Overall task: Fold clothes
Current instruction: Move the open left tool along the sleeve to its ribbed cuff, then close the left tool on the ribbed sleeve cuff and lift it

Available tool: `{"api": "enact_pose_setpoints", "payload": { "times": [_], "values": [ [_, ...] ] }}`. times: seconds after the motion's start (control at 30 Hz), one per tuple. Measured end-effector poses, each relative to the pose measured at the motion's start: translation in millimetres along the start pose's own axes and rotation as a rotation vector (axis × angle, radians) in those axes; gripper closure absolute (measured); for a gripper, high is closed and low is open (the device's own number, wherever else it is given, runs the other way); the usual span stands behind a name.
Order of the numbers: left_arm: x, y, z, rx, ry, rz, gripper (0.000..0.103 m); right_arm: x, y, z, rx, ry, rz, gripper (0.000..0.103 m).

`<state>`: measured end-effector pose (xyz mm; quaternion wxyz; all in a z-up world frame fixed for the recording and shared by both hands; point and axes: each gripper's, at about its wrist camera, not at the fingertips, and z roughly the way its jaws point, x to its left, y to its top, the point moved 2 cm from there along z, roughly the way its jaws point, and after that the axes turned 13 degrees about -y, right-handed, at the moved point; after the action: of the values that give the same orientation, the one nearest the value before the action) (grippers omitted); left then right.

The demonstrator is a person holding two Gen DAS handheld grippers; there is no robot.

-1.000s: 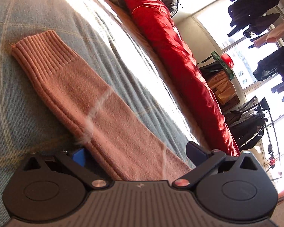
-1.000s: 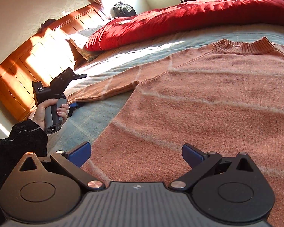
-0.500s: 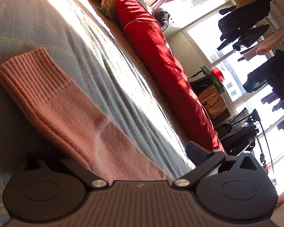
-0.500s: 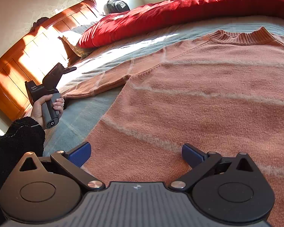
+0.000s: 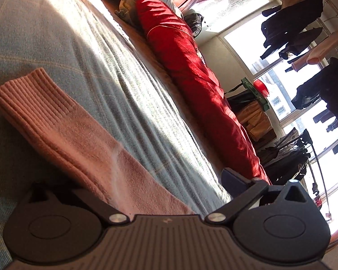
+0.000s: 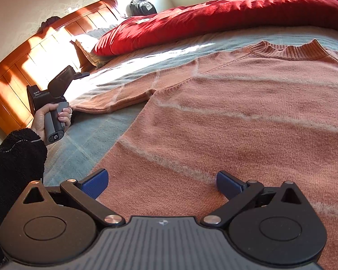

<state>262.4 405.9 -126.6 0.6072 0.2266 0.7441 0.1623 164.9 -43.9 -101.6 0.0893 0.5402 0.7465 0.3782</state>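
A pink knitted sweater [image 6: 247, 121] with thin pale stripes lies flat on the grey-blue bedspread [image 6: 83, 144], its ribbed collar [image 6: 288, 50] toward the long red duvet [image 6: 214, 20] at the far side. The right gripper [image 6: 162, 183] hovers low over the sweater's lower part with its blue fingers [image 6: 94, 183] spread wide and nothing between them. The left gripper [image 5: 146, 193], held in the person's left hand [image 6: 47, 119] near the wooden headboard [image 6: 22, 74], straddles the sleeve [image 5: 85, 144] (only one finger shows, the other hidden under the sleeve), so I cannot tell if it grips.
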Motion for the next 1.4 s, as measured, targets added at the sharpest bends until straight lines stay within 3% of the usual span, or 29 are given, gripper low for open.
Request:
{"api": "enact_pose_setpoints", "payload": {
  "times": [0.23, 0.47, 0.57, 0.6, 0.77, 1.03, 1.4],
  "values": [
    [-12.6, -0.3, 1.3, -0.004, -0.083, 0.008, 0.001, 0.7, -0.3, -0.9, -0.005, -0.006, -0.009, 0.000],
    [-16.8, -1.2, 7.5, 0.002, -0.018, 0.031, 0.006, 2.9, -0.4, -7.8, -0.023, -0.009, -0.030, 0.000],
    [-20.2, -1.3, 7.6, 0.008, 0.027, 0.049, 0.015, 3.5, -0.3, -10.8, -0.027, -0.009, -0.032, 0.000],
    [-21.7, -1.3, 7.5, 0.012, 0.042, 0.058, 0.023, 3.4, -0.3, -11.8, -0.029, -0.011, -0.031, 0.000],
    [-24.4, 0.7, 4.6, 0.024, 0.053, 0.025, 0.023, 3.6, 0.4, -18.8, -0.045, -0.010, -0.033, 0.000],
    [-52.5, -2.3, 2.8, 0.045, -0.017, 0.033, 0.023, -0.6, -0.5, -26.1, -0.056, 0.005, -0.031, 0.000],
    [-121.3, -27.8, 23.0, 0.128, -0.140, 0.070, 0.023, -23.4, -4.9, -38.7, -0.060, 0.005, 0.020, 0.000]
  ]
}}
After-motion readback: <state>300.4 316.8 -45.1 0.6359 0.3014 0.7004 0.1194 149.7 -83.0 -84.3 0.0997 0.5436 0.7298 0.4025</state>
